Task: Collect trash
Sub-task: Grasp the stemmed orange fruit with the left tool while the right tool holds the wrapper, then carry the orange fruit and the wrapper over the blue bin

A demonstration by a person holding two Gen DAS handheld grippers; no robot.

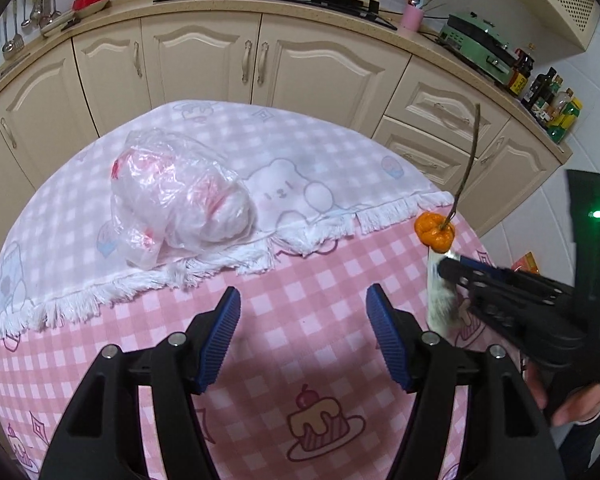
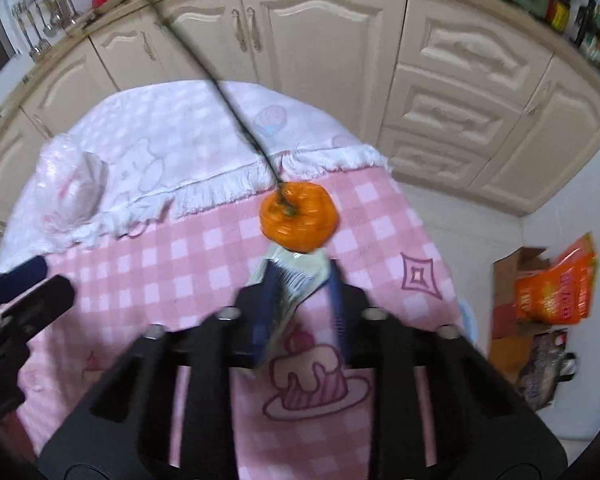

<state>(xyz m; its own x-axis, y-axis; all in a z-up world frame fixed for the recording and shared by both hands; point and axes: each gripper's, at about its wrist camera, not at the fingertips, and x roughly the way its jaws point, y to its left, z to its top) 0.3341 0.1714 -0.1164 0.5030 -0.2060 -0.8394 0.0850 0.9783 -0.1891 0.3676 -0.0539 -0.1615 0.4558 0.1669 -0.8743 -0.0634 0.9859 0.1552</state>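
a: right gripper [image 2: 300, 280]?
b: clamped on a wrapper [image 2: 296, 276], above the pink checked tablecloth [image 2: 180, 256], touching an orange pumpkin [image 2: 300, 216].
a: left gripper [image 1: 303, 300]?
b: fingers apart, empty. plastic bag [image 1: 180, 196] on the white cloth [image 1: 300, 152].

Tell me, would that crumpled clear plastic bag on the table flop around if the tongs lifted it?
Probably. The plastic bag looks thin and wrinkled, so it would likely sag and change shape. It seems light for its bulk. Its glossy film might slip between the pads unless a fold is pinched.
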